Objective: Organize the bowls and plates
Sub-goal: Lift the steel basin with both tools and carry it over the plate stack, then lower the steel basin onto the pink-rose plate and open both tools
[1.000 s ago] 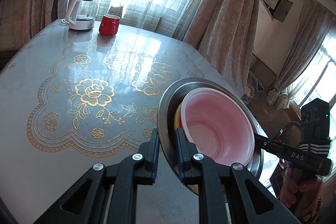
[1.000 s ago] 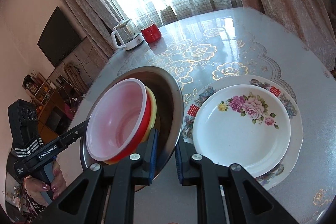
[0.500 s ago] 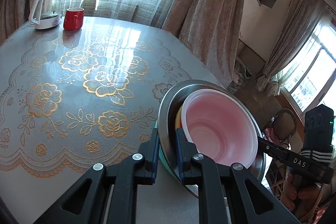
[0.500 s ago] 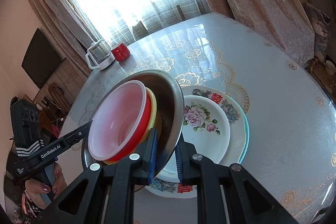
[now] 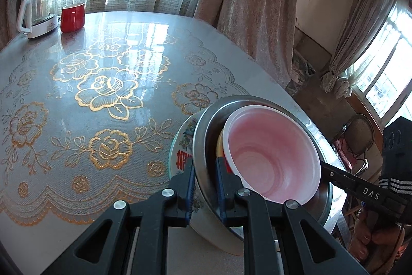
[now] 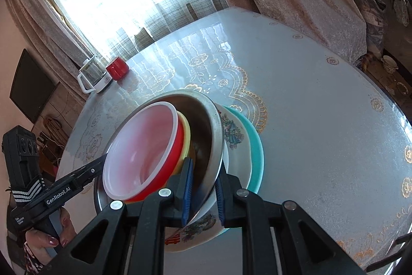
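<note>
Over floral plates (image 6: 233,135) | both grippers (image 5: 204,178) (image 6: 202,183) clamp steel bowl (image 5: 203,130) rim | kettle (image 5: 38,12), red mug (image 5: 73,18) far back

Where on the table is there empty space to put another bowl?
Bare table stretches between the plate stack and the far red mug and kettle. Crowded spot: the plates, under the steel bowl.
</note>
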### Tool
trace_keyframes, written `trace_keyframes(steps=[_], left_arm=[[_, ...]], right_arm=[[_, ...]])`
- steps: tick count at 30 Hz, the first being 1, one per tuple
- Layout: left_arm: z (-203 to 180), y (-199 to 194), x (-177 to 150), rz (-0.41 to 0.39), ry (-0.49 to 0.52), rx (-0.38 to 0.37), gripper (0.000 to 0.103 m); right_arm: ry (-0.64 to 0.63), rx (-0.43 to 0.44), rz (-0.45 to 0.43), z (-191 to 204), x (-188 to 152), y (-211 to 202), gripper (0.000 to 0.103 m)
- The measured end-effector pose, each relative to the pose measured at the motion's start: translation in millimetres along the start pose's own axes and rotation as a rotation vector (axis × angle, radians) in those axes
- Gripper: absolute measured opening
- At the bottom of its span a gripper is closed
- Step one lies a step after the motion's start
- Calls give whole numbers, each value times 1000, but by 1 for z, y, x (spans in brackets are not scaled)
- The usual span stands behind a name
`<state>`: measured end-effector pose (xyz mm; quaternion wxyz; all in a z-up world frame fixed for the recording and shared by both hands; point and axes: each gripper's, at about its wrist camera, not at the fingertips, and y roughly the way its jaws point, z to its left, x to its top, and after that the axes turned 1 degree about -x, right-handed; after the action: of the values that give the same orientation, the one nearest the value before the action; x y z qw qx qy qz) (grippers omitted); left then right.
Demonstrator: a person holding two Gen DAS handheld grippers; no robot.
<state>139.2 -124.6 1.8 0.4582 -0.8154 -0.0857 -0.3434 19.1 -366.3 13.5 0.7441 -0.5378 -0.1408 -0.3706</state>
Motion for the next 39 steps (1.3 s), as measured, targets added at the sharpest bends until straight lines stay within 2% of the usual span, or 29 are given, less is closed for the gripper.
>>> trace_keyframes(steps=[3,12,21,26,32,39], left_arm=[[-4,3,-3,-6,17,24,16],[-7,3,-8,-29,33,39,17],[-6,-4,-14,-40,25,43,18],[-8,-10,-21,-46,19,40,22],[-15,-18,-31,-49,38,37,26],[-23,-26,-39,-67,61,52,29]], right_arm=[[8,-14,3,-3,-3,4,17],[-16,-69,-15,3,-6,8,18],[-28,-89,-26,5,-2,12,18],[-39,-106,-31,6,-2,12,18],[-56,-146,-43,9,-4,6,25],[-74,-144,-41,14,-10,2,26]])
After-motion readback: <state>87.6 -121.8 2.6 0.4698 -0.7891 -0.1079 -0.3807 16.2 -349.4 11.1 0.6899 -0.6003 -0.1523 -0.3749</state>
